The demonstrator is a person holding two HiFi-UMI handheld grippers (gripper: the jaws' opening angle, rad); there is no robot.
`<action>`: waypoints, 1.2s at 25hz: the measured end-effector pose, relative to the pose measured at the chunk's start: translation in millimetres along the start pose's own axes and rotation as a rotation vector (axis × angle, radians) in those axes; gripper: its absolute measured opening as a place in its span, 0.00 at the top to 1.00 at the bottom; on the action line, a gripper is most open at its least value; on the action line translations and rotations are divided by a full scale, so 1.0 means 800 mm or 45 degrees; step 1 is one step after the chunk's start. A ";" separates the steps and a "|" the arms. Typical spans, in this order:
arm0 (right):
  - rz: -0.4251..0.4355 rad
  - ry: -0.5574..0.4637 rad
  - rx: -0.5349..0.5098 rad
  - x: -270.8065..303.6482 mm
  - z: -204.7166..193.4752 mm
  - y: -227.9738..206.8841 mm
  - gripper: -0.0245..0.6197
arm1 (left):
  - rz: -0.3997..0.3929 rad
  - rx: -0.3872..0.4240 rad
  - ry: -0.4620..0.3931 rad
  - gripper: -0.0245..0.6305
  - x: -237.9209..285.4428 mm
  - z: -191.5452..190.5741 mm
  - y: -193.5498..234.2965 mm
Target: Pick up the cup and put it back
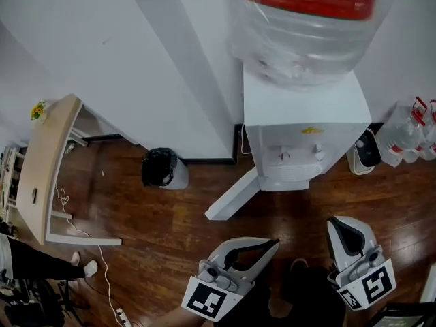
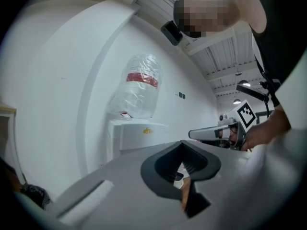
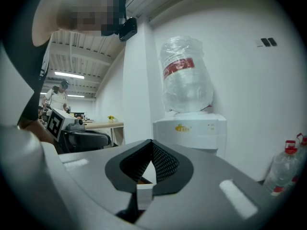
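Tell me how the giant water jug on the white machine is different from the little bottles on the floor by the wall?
The giant jug is far bigger than the little bottles. The jug sits neck-down on the white dispenser, while the little bottles stand upright on the floor. The jug wears a wide red band and loose plastic wrap; the little bottles have red tops instead. Both are clear plastic.

White dispenser (image 1: 306, 111), red-banded clear bottle (image 1: 306, 36), black bin (image 1: 160, 167), brown floor (image 1: 170, 227).
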State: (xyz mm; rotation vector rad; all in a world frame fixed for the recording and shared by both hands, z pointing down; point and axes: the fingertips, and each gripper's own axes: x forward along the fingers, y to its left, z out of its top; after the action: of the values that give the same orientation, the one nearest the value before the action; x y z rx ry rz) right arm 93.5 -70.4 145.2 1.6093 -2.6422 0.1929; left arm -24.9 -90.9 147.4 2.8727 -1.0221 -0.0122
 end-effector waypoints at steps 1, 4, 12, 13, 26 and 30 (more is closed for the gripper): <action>0.009 0.001 -0.009 0.006 -0.017 0.000 0.96 | -0.012 0.014 0.003 0.96 0.003 -0.015 0.004; 0.027 -0.010 -0.029 0.021 -0.065 -0.004 0.96 | -0.032 0.022 0.004 0.96 0.015 -0.062 0.022; 0.071 -0.039 -0.037 0.051 -0.209 -0.016 0.96 | -0.051 0.091 -0.028 0.96 0.022 -0.175 0.046; 0.091 -0.054 -0.062 0.057 -0.221 -0.015 0.96 | -0.044 0.086 -0.039 0.96 0.021 -0.186 0.050; 0.152 -0.082 -0.140 0.051 -0.352 -0.016 0.96 | -0.058 0.000 -0.011 0.96 0.011 -0.362 0.052; 0.174 -0.041 -0.160 0.055 -0.384 -0.019 0.96 | 0.026 -0.030 -0.001 0.96 -0.001 -0.391 0.058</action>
State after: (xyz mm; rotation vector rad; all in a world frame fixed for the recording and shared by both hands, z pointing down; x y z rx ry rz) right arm 77.7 -76.9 455.1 1.4085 -2.7289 0.0045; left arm -42.8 -99.7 463.0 2.8413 -1.0442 -0.0232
